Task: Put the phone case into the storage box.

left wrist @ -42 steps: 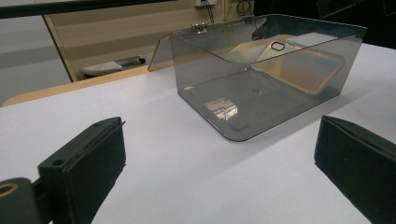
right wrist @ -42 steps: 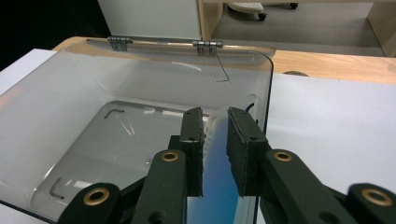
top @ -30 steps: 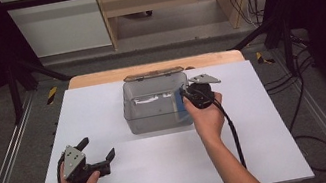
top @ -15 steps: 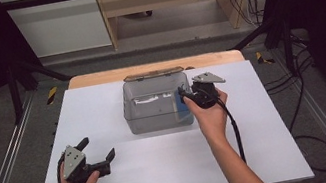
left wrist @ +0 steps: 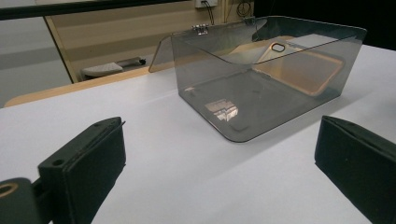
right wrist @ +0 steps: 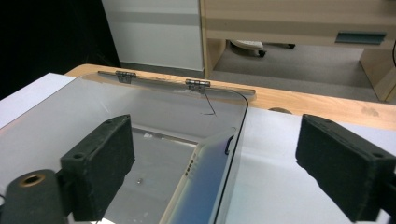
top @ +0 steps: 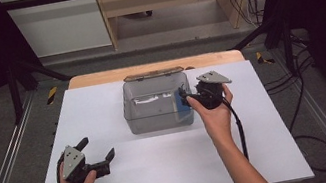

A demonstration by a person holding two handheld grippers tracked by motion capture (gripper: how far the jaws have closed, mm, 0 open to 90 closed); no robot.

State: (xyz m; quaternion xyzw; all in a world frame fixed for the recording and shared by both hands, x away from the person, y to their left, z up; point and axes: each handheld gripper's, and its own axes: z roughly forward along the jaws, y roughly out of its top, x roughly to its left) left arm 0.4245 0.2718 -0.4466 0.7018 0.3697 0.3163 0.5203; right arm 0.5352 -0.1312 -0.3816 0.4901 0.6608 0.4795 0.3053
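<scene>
Right tool (top: pixel 183 97) just opened, straddling box (top: pixel 155 115) right wall.

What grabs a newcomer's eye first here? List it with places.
The smoky transparent box stands mid-table on the white table top, lid hinged open at the back. A phone case leans inside against its right wall, just below the open right gripper. The left gripper rests open near the front left.
</scene>
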